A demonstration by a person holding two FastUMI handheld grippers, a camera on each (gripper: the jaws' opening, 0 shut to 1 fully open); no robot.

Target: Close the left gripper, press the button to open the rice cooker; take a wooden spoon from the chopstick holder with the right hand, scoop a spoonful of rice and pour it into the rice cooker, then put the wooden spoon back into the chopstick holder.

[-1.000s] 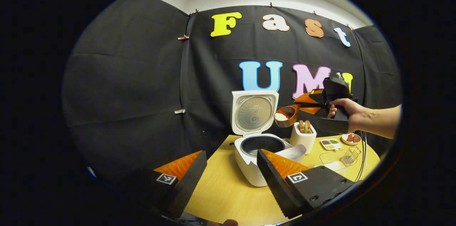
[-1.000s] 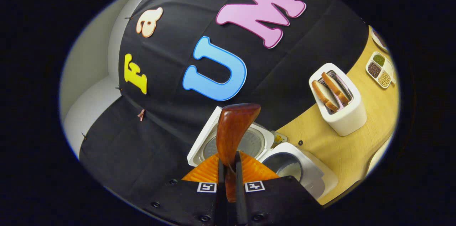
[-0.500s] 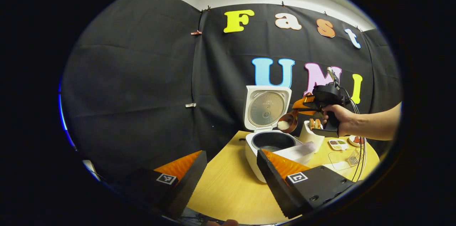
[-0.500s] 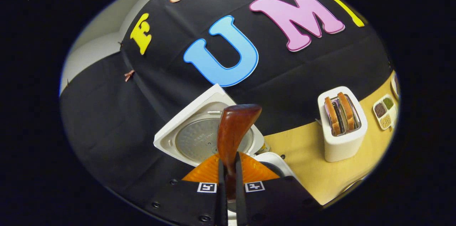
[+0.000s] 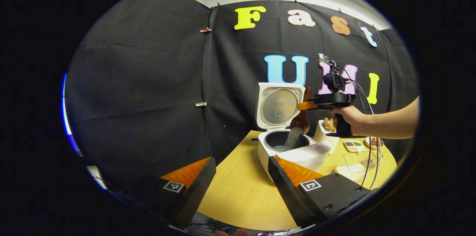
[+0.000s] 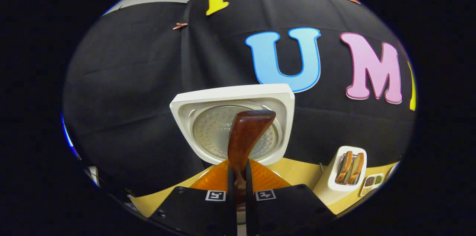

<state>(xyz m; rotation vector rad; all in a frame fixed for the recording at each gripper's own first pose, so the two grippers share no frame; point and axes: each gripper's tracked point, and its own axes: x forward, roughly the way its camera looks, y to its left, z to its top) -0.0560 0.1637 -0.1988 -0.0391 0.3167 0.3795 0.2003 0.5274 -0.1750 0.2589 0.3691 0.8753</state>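
While my right fingers [image 6: 237, 195] clench the dark-brown wooden spoon [image 6: 245, 135] tipped over the open white rice cooker [image 5: 286, 143] near the tabletop's [image 5: 238, 191] far edge, a drift sideways could scatter white rice [image 5: 292, 138] past the pot rim. My left fingers [image 5: 241, 176] hang released. The left gripper view catches the falling grains — the right gripper view shows the spoon's back against the lid.

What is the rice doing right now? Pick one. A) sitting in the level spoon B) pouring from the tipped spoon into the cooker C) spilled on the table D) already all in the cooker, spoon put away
B: the spoon is tipped over the open cooker and rice streams down into the pot.
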